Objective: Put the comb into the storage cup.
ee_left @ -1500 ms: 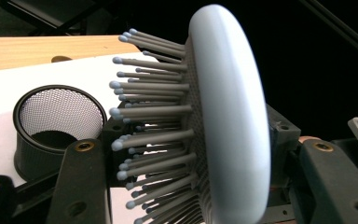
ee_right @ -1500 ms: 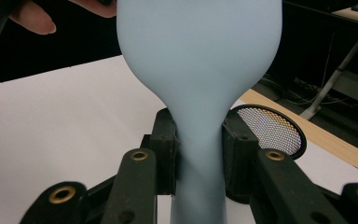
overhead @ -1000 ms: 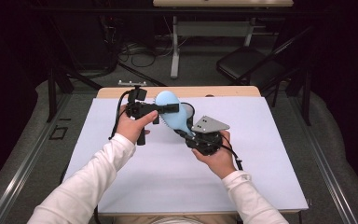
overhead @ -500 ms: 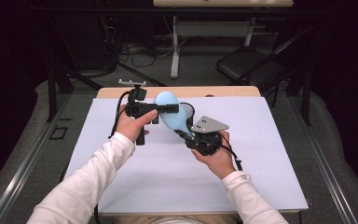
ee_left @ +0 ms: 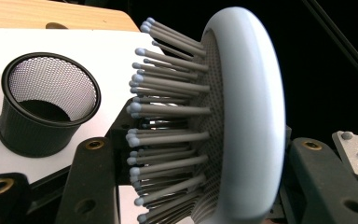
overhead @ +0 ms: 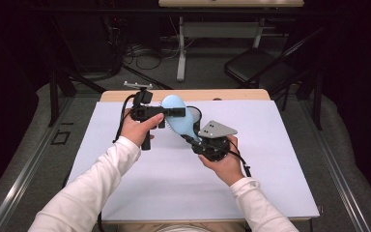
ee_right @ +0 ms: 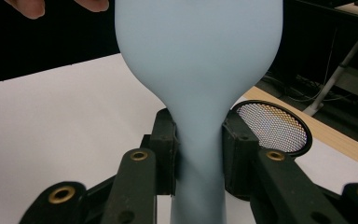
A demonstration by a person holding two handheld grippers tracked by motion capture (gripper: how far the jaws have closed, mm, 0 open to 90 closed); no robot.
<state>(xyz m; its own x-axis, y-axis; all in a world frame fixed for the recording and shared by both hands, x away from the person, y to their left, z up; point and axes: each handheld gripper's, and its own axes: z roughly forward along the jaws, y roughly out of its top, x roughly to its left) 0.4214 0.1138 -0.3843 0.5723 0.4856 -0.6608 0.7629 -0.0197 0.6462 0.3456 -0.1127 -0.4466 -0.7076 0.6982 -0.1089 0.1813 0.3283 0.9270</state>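
Hairbrush gripped by both claws above the tabletop

The pale blue hairbrush (overhead: pixel 178 117) is held over the white tabletop (overhead: pixel 270 159) near its 12 o'clock edge. Its handle is clamped by the right claw (ee_right: pixel 199 149), its head and bristles by the left claw (ee_left: pixel 200 186). A black mesh cup (ee_left: pixel 46 109) stands behind.

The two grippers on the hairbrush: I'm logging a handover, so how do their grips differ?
The right gripper clamps the narrow handle of the light blue hairbrush, while the left gripper closes across its wide head, one jaw on the bristle side, one behind the back. The left reaches in from the brush's side, the right from below the handle. Both are shut on the brush, above the white table.
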